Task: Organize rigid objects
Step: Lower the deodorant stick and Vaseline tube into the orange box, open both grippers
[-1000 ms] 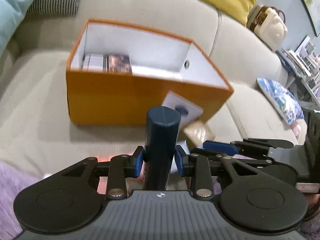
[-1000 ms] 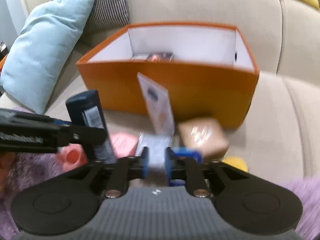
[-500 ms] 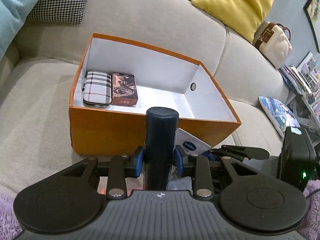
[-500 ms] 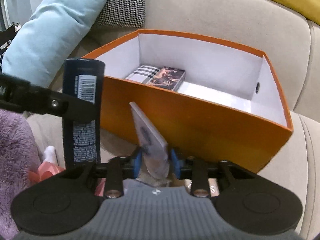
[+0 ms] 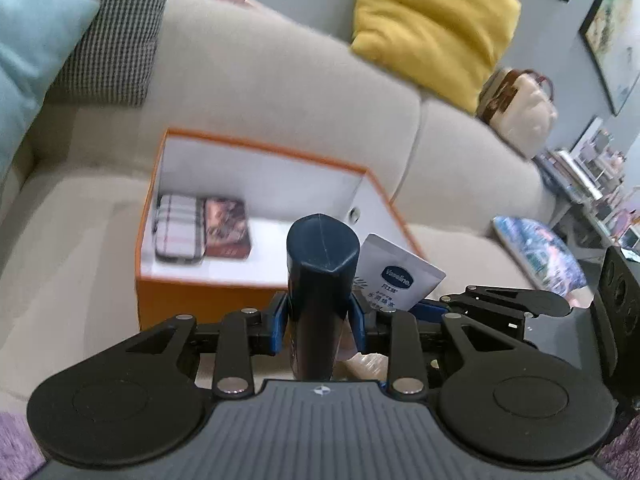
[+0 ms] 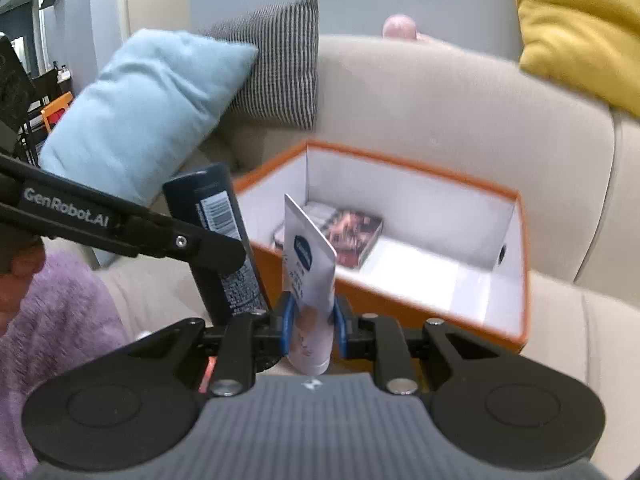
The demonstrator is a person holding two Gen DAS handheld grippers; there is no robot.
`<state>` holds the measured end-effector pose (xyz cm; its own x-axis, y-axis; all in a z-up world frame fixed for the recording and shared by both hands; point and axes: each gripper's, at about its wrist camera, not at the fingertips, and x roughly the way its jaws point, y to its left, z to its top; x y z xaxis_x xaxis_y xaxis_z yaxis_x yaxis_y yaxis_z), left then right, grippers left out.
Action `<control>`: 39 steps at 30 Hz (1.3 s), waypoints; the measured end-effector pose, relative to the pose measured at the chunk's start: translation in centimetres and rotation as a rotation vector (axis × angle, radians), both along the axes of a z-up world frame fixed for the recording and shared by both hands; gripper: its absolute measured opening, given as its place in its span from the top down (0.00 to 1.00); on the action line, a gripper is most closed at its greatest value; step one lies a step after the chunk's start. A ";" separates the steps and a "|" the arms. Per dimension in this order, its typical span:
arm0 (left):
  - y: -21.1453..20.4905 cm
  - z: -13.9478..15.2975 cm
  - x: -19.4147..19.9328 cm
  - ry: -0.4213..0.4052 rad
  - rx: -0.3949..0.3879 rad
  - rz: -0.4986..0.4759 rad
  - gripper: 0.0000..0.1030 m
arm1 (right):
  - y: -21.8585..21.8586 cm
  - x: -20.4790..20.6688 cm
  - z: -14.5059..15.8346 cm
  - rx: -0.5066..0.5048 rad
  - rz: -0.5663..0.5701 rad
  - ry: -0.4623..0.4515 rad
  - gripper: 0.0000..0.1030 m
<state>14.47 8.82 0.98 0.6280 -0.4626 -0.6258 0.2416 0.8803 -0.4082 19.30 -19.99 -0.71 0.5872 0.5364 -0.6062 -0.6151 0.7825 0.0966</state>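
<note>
My left gripper (image 5: 319,322) is shut on a dark blue bottle (image 5: 320,272), held upright above the sofa in front of the orange box (image 5: 200,304). The bottle also shows in the right wrist view (image 6: 218,240). My right gripper (image 6: 310,326) is shut on a white Vaseline tube (image 6: 310,276), held upright just right of the bottle; the tube also shows in the left wrist view (image 5: 396,276). The orange box (image 6: 516,264) has a white inside and holds a plaid case (image 5: 178,228) and a dark printed box (image 5: 226,228) at its left end.
The box sits on a beige sofa (image 5: 280,92). A light blue cushion (image 6: 140,108) and a checked cushion (image 6: 280,64) lie at the left, a yellow cushion (image 5: 432,24) on the backrest. A purple fuzzy fabric (image 6: 52,320) is at lower left. A patterned cushion (image 5: 540,252) lies right.
Both grippers have risen with the bottle and the tube. The box now sits lower and farther in both views, and its inside shows more.
</note>
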 end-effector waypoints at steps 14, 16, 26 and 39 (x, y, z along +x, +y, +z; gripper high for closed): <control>-4.2 3.2 10.9 -0.042 0.192 -0.203 0.65 | -0.7 11.0 2.3 -0.141 -0.048 0.100 0.79; -4.8 1.2 12.4 0.006 0.197 -0.229 0.65 | -0.4 12.3 0.5 -0.162 -0.038 0.148 0.79; -5.7 -6.5 19.0 0.247 0.127 -0.274 0.65 | 0.6 18.3 -5.4 -0.201 -0.032 0.404 0.79; -5.9 -11.0 25.7 0.384 -0.006 -0.213 0.65 | 0.9 24.4 -7.8 -0.122 -0.136 0.536 0.79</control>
